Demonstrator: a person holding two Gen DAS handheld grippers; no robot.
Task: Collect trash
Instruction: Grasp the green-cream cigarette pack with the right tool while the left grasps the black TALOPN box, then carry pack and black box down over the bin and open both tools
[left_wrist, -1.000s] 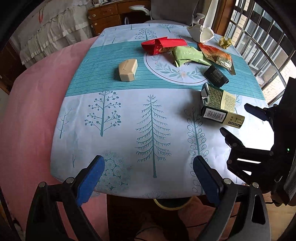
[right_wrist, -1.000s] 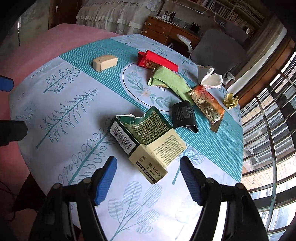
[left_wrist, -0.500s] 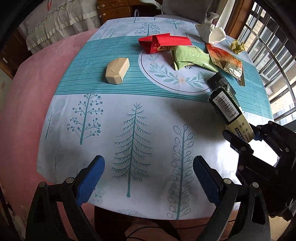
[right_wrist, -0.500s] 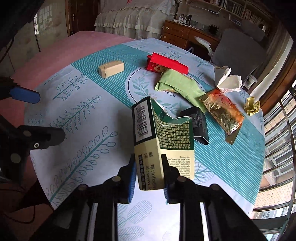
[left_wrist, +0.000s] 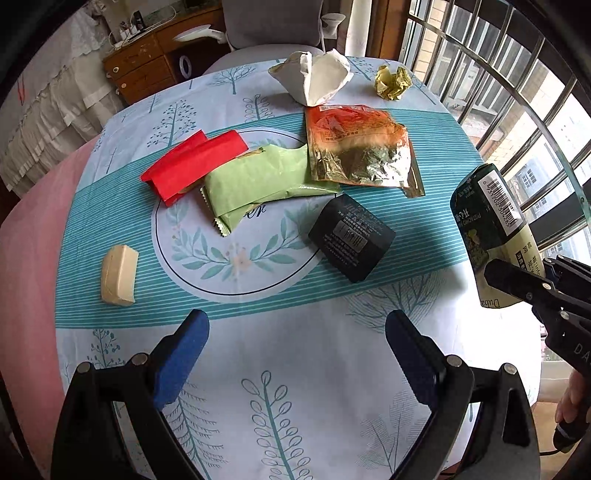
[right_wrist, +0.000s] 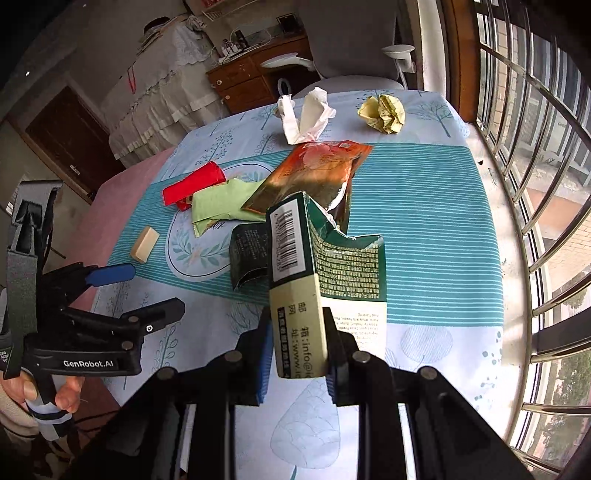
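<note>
Tree-printed cloth covers the round table (left_wrist: 280, 354), with barred windows to the right. From left to right on it lie a beige block (left_wrist: 119, 275), a red packet (left_wrist: 194, 166), a green wrapper (left_wrist: 258, 181), a black box (left_wrist: 351, 236) and an orange pouch (left_wrist: 358, 147); white tissue (left_wrist: 317, 77) and a yellow wad (left_wrist: 392, 82) sit behind. Spread wide, the left gripper (left_wrist: 295, 354) holds nothing. Rightmost, the right gripper (right_wrist: 298, 354) clamps the torn green carton (right_wrist: 314, 266), apparently lifted off the cloth.
</note>
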